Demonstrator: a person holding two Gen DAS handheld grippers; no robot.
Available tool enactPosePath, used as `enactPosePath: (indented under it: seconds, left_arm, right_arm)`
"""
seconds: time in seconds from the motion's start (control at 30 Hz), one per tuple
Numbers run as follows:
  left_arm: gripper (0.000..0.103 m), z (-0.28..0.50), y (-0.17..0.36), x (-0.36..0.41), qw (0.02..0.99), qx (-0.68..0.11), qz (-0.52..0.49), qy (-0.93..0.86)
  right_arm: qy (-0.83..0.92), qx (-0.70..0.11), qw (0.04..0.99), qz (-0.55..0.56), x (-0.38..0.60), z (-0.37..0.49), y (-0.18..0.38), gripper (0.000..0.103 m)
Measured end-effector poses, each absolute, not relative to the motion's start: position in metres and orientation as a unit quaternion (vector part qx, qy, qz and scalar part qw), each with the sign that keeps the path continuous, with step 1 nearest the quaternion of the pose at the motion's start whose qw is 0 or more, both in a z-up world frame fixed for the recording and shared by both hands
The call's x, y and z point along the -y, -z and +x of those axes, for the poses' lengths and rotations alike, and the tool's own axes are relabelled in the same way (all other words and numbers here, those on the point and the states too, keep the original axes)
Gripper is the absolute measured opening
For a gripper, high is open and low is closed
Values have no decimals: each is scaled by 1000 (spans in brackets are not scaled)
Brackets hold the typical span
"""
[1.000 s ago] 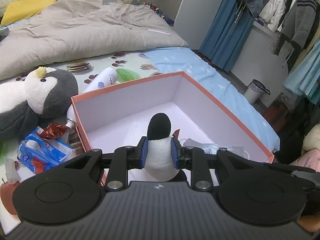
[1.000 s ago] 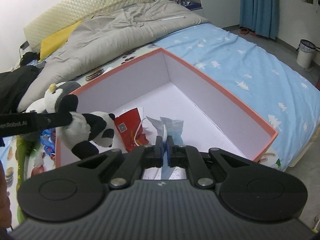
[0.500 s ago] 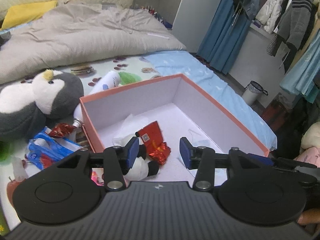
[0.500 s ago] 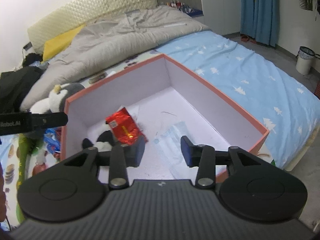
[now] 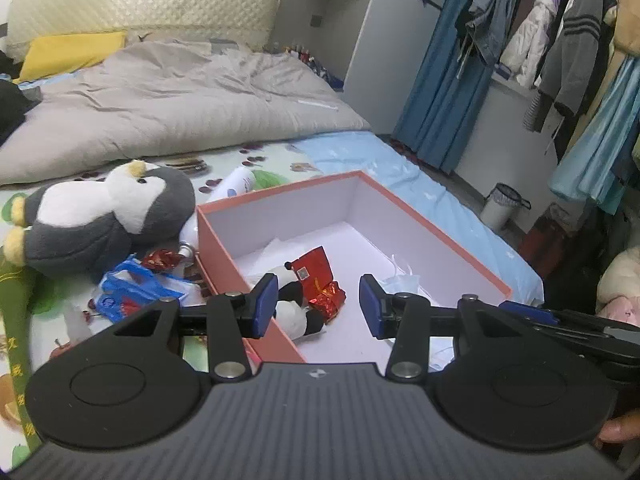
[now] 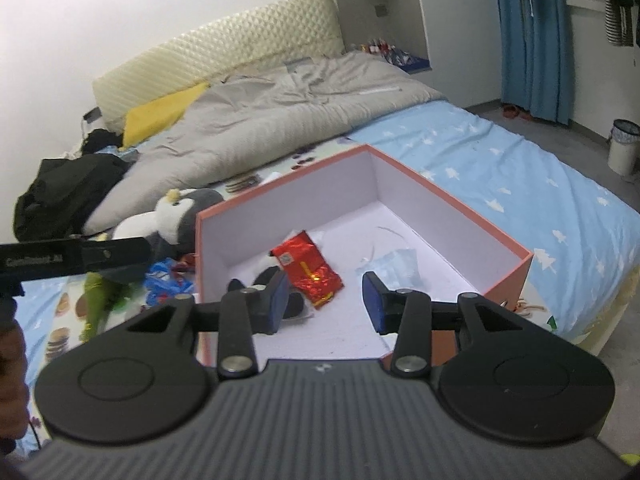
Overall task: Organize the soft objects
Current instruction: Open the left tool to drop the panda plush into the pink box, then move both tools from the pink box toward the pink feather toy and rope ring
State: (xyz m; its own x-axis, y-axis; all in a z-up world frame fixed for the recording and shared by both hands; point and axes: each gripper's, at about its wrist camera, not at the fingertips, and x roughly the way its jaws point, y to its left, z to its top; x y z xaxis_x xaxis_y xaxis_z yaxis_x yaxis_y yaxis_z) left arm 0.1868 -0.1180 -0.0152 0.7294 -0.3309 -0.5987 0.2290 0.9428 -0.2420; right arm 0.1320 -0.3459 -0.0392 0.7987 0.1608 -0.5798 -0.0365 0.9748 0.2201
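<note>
Panda plush (image 5: 294, 312) half hidden behind fingers (image 5: 264, 306)

My left tongs (image 5: 318, 306) and right tongs (image 6: 325, 302) are black with blue pads. The box (image 5: 436, 232) is salmon-orange outside and pale lilac-white inside. In it lie a black-and-white panda plush (image 5: 294, 312), a shiny red foil packet (image 6: 308, 266) with gold marks, and a light blue face mask (image 6: 396, 266). Beside the box, the penguin plush (image 5: 108, 216) is grey and white with yellow feet and beak. The sheet (image 6: 520, 184) is sky blue with white trees, the duvet (image 5: 180, 108) beige-grey, the pillow (image 5: 68, 54) yellow, the curtain (image 6: 532, 36) deep blue.
</note>
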Motion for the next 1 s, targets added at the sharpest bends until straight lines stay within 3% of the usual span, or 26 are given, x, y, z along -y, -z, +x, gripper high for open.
enactPosePath:
  seconds: [1.0]
  left_arm:
    - [51,90,35,34,924,-351,-126,83]
  right_arm:
    - [-137,-318,936,56,263,71,41,44]
